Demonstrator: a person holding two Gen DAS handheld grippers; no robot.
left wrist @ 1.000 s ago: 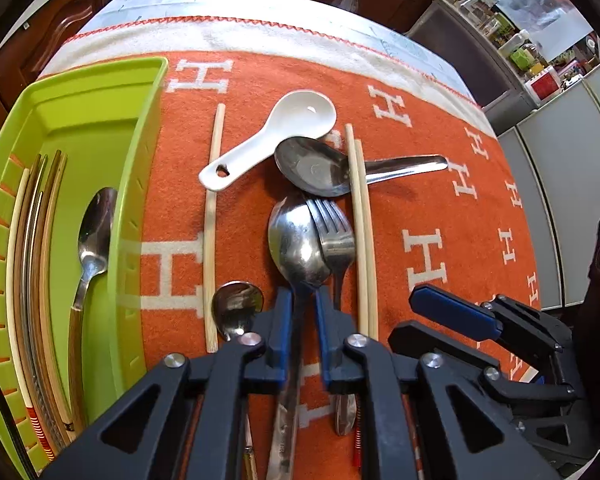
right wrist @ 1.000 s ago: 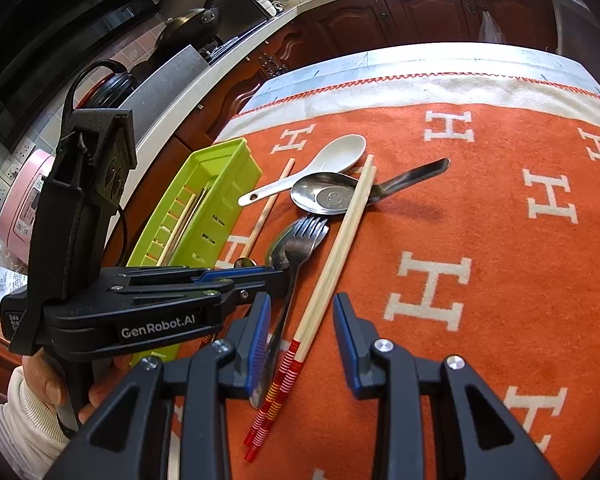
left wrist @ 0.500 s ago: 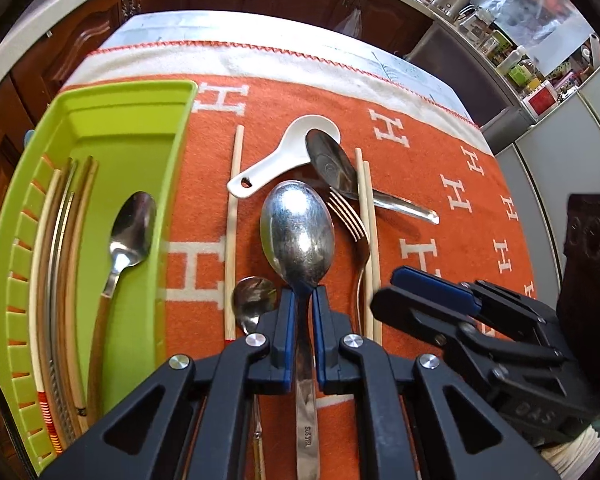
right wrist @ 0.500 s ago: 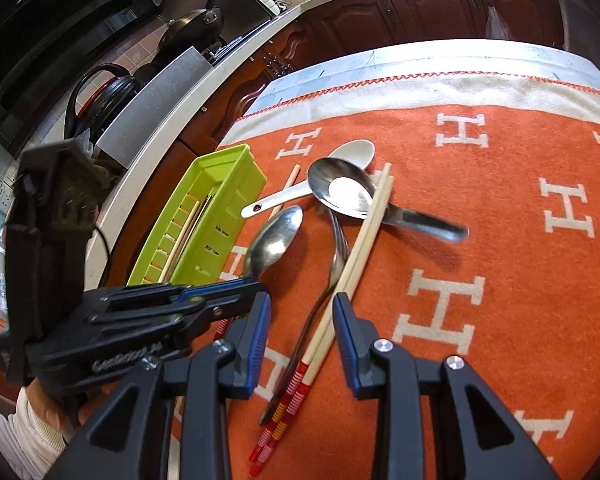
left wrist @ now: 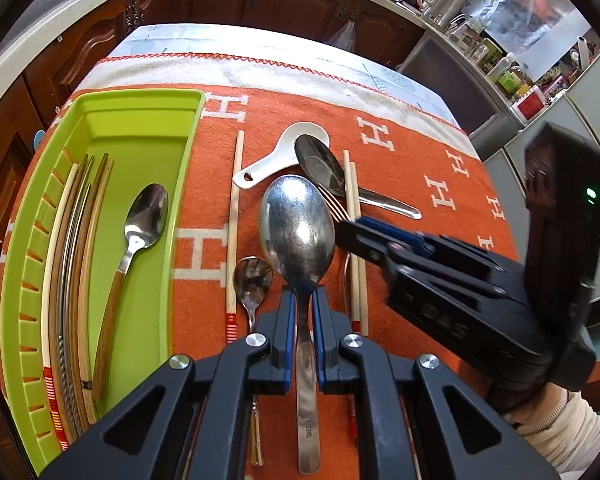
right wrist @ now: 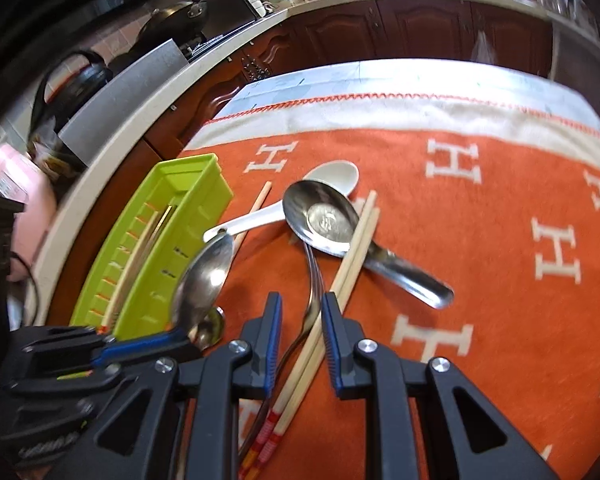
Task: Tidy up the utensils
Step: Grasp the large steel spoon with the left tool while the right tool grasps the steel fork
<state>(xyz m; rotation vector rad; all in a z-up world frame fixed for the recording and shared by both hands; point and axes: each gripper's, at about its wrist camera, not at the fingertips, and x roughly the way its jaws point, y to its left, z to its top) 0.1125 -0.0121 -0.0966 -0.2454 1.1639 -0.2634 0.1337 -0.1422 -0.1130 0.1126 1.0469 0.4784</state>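
Steel spoon point(left wrist: 297, 236) is pinched at its neck by the left claw point(left wrist: 302, 332), lifted above the orange cloth point(left wrist: 400, 152). It should go level into the green tray point(left wrist: 100, 120), beside the wood-handled spoon point(left wrist: 140, 232). Right claw point(right wrist: 300, 340) is closing around the fork point(right wrist: 312, 292) and the chopstick pair point(right wrist: 340, 288), not yet pressing them; better to take only one kind. Both claws point steeply down.

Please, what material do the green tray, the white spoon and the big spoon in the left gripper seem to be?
Green tray: likely plastic, matte, moulded slots. White spoon: ceramic or melamine, cannot tell; smooth, opaque. Big spoon in the left gripper: polished steel, by its mirror reflections.
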